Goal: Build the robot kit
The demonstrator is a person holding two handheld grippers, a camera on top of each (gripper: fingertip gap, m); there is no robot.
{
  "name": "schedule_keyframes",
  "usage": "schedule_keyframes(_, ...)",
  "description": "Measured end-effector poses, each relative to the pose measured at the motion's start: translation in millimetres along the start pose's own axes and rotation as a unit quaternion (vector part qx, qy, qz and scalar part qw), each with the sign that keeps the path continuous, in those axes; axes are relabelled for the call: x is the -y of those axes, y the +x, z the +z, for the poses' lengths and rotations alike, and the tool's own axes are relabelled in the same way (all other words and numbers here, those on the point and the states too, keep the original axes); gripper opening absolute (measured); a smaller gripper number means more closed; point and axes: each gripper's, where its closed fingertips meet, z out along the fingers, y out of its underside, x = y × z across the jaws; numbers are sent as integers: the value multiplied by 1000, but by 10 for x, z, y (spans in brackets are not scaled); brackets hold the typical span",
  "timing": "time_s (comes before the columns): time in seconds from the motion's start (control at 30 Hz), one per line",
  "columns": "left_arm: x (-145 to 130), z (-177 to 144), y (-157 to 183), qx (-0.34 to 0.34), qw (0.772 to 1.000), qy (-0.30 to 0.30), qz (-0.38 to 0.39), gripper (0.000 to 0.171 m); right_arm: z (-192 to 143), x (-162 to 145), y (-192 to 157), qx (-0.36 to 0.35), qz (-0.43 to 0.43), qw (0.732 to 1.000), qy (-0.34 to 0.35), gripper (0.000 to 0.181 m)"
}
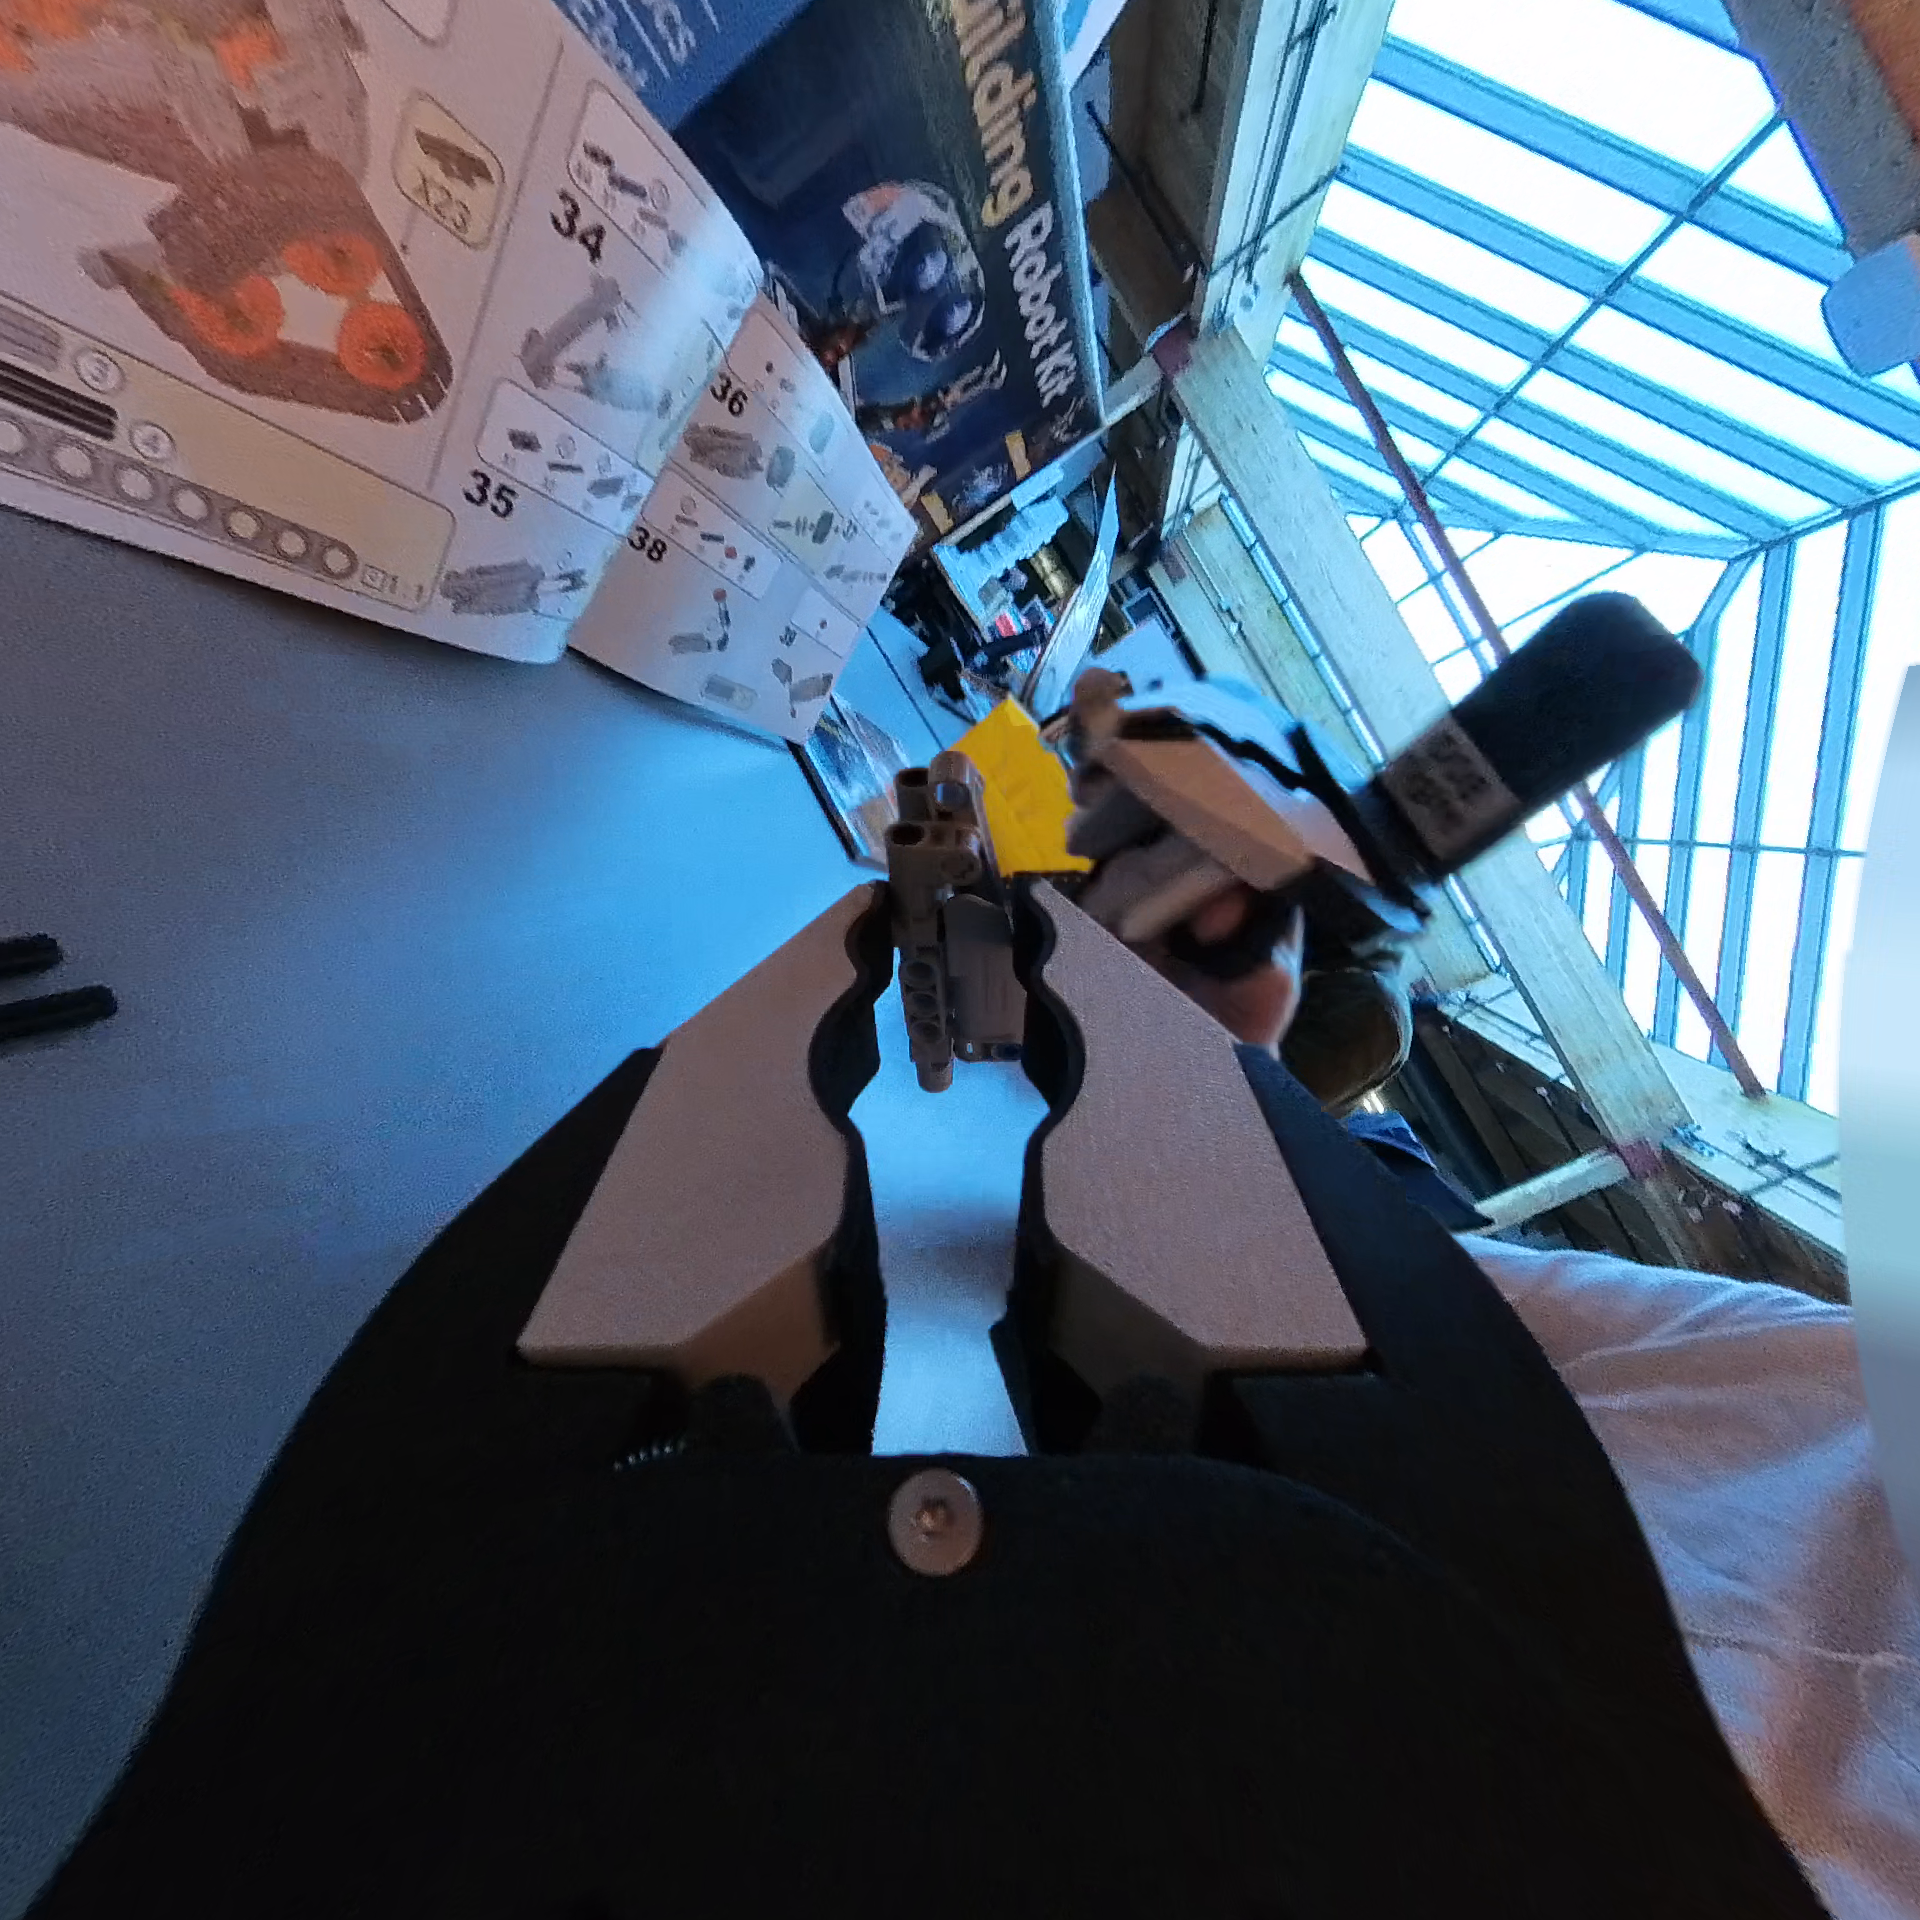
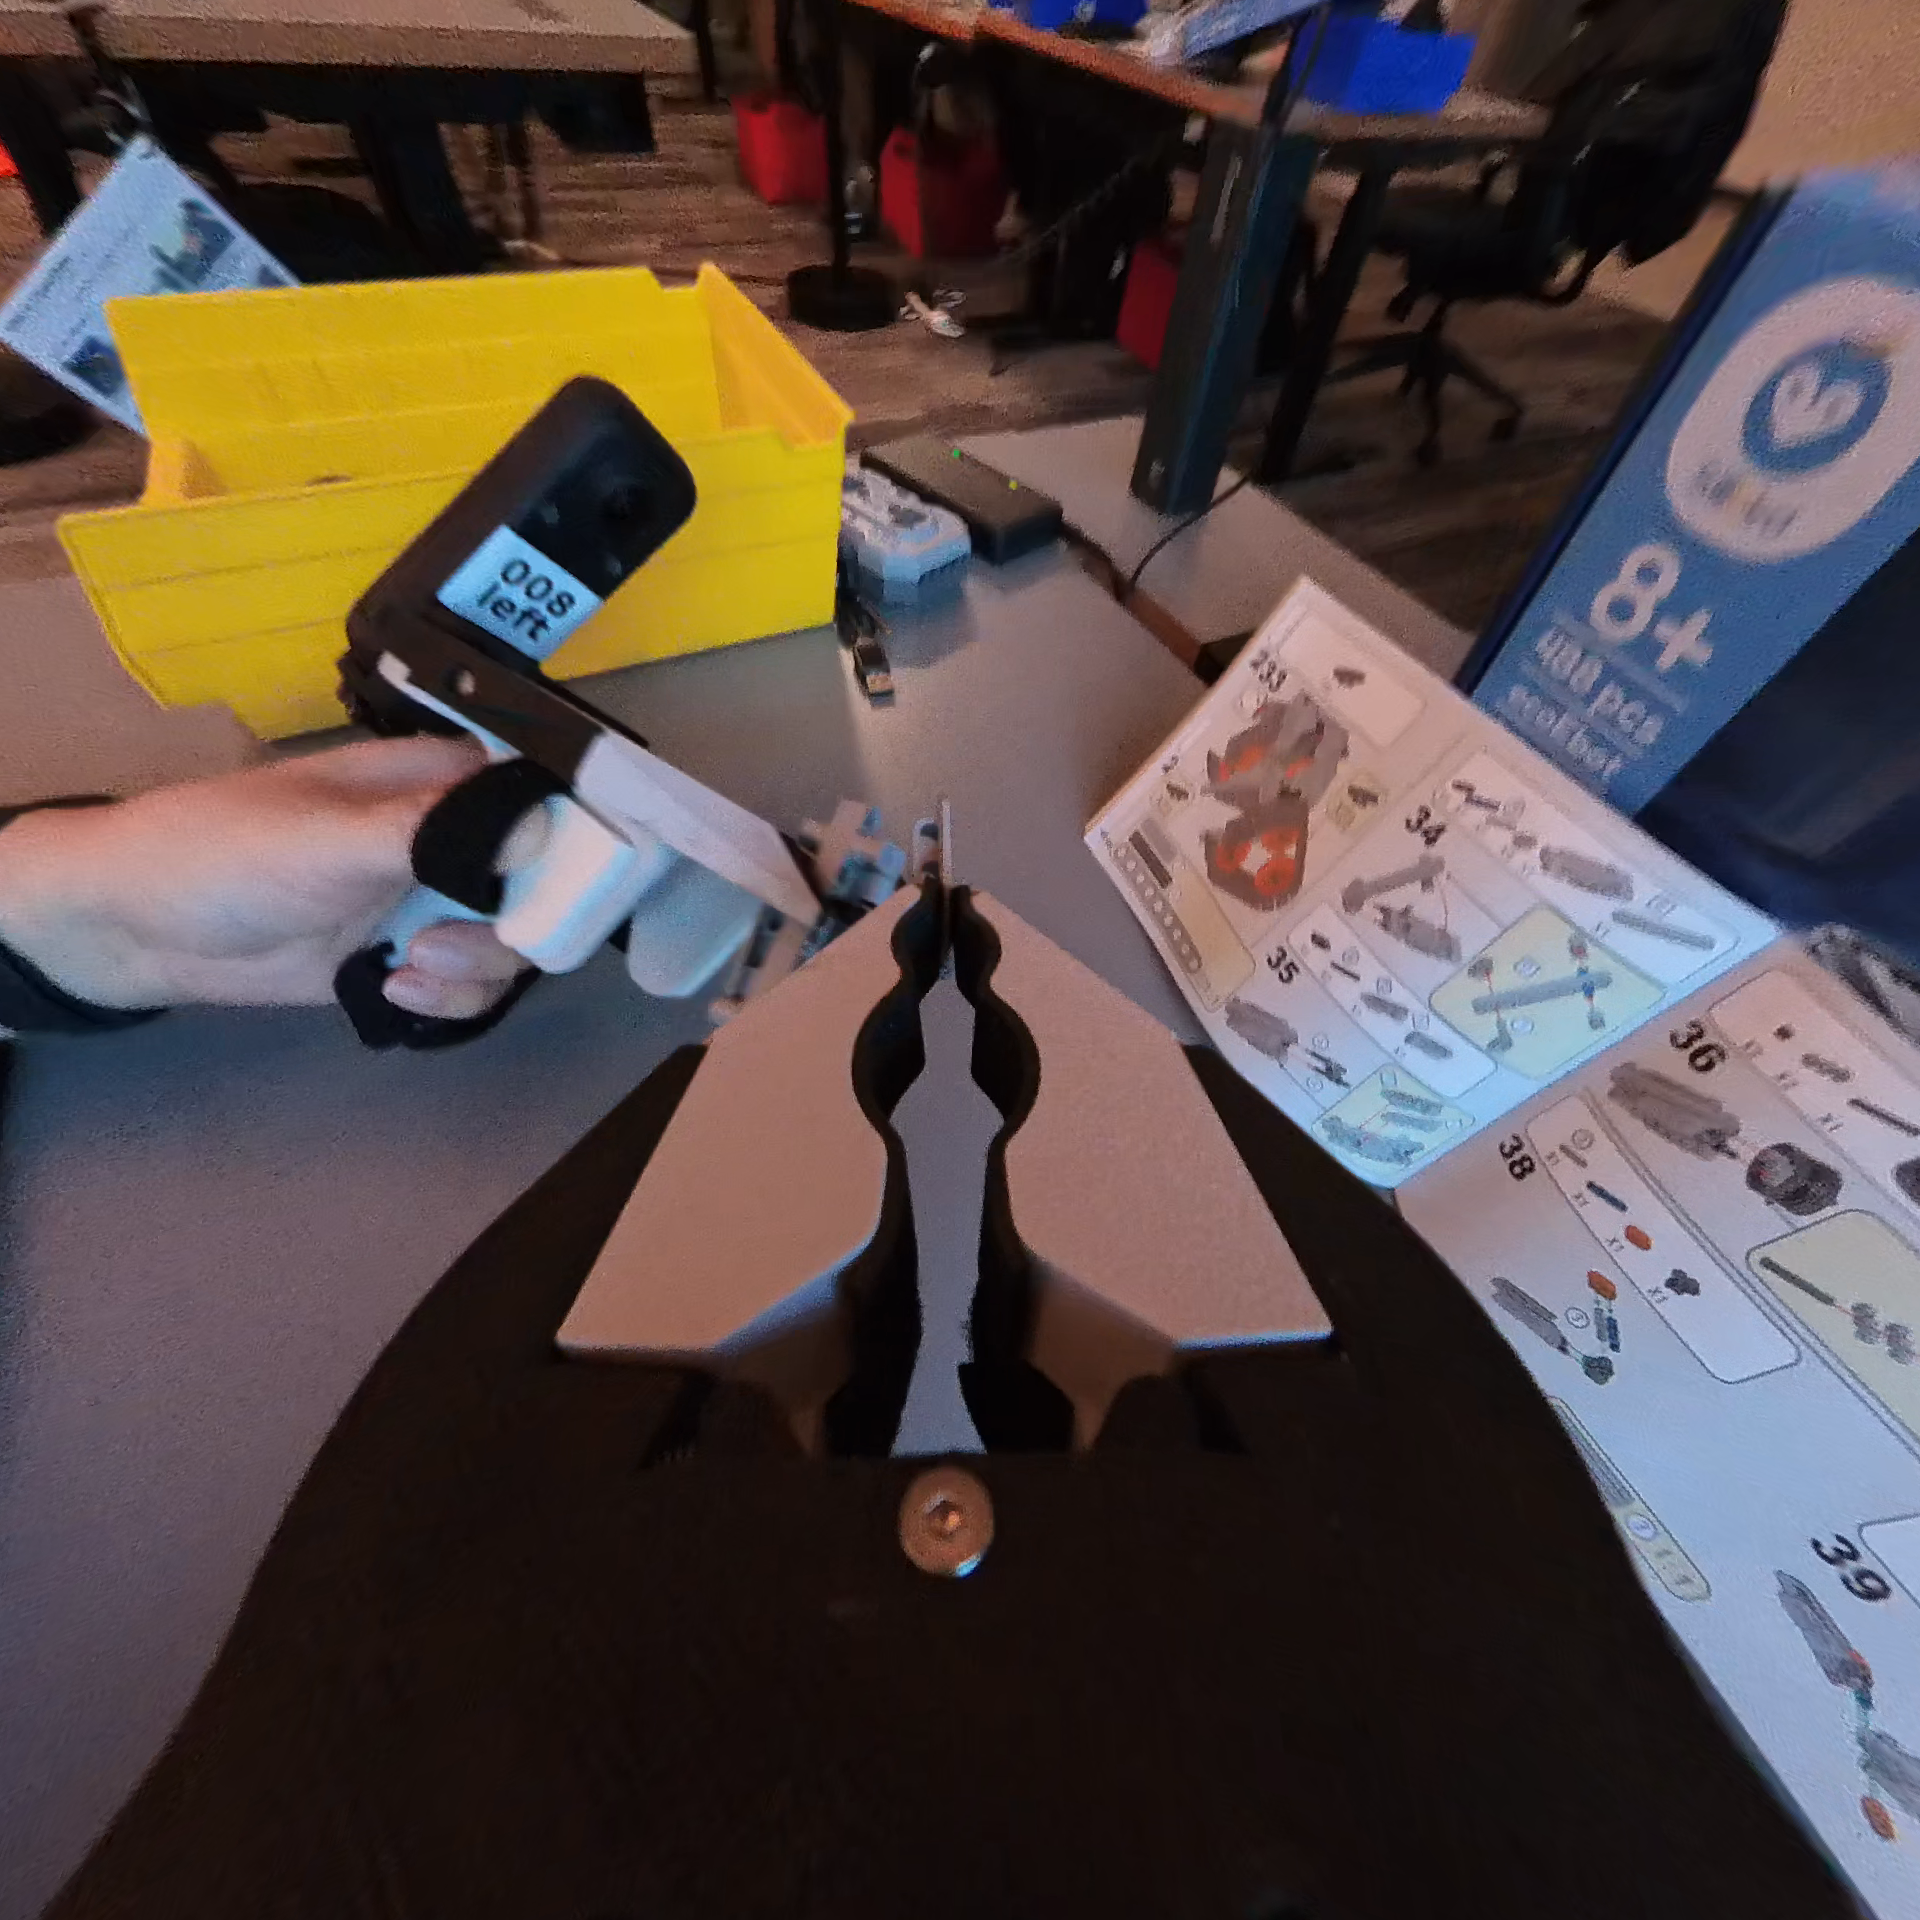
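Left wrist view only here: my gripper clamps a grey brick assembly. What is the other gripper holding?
Observer: The right gripper pinches a thin grey piece at its tips.
Operator: Does that piece touch the assembly?
Observer: It stands just right of the assembly; I cannot tell whether they touch.
Operator: What lies beside the yellow bin?
Observer: Right of the bin sit a grey-blue device and a black box.
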Motion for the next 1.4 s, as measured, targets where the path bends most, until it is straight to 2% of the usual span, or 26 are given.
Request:
schedule_keyframes(0.1,98,-26,72,-15,999,35,2,20,24,31,-116,-51,-45,998,-12,0)
schedule_keyframes(0.2,171,-54,122,-18,998,59,23,20,74,8,-237,-55,-41,997,-18,0)
schedule_keyframes(0.33,213,-71,174,-11,995,68,67,20,83,8,-219,-93,-70,993,-22,0)
schedule_keyframes(0.53,210,-60,227,1,991,68,115,21,85,17,-212,-109,-56,992,-6,0)
schedule_keyframes(0.77,214,-54,271,-10,991,73,114,20,33,128,-240,-118,-75,990,32,0)
schedule_keyframes(1.4,223,-56,276,-32,993,92,60,20,79,70,-246,-130,-83,988,15,0)
